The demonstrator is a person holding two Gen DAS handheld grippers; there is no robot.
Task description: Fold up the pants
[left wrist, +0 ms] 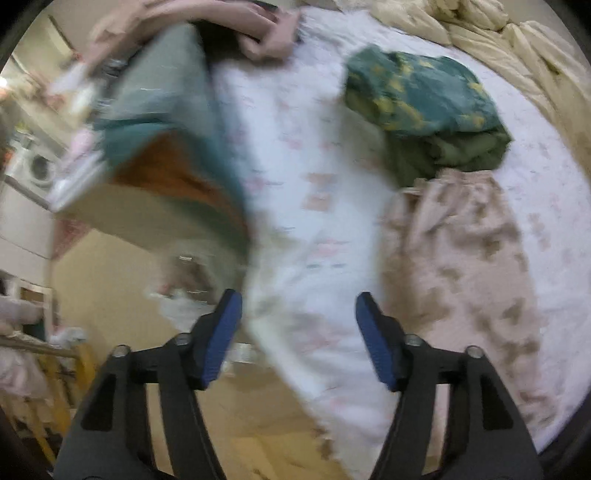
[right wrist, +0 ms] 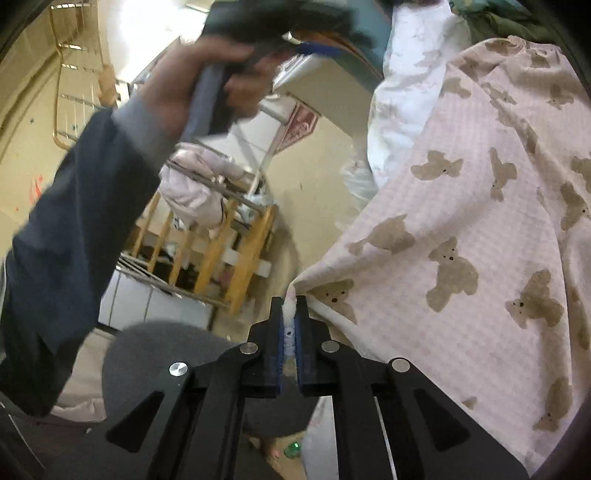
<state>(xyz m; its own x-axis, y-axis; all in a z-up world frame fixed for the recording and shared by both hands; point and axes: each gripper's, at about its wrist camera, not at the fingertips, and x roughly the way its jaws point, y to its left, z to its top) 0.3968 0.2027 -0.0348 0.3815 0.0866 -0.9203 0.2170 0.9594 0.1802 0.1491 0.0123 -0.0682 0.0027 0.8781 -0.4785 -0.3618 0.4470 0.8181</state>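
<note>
The pants (left wrist: 465, 280) are pale pink with brown teddy bears. They lie on a white patterned bedsheet (left wrist: 314, 184), waistband toward the far side. My left gripper (left wrist: 299, 332) is open and empty, held above the sheet just left of the pants. The view is blurred. My right gripper (right wrist: 290, 317) is shut on an edge of the pants (right wrist: 461, 236) and holds it lifted at the bed's side. The left gripper's blue pads (right wrist: 317, 50) and the hand that holds it show at the top of the right wrist view.
A folded green patterned garment (left wrist: 424, 107) lies beyond the pants. A cream duvet (left wrist: 498, 33) is bunched at the far side. Left of the bed are a teal and orange box (left wrist: 166, 147), a wooden rack (right wrist: 221, 251) and a grey chair seat (right wrist: 166, 354).
</note>
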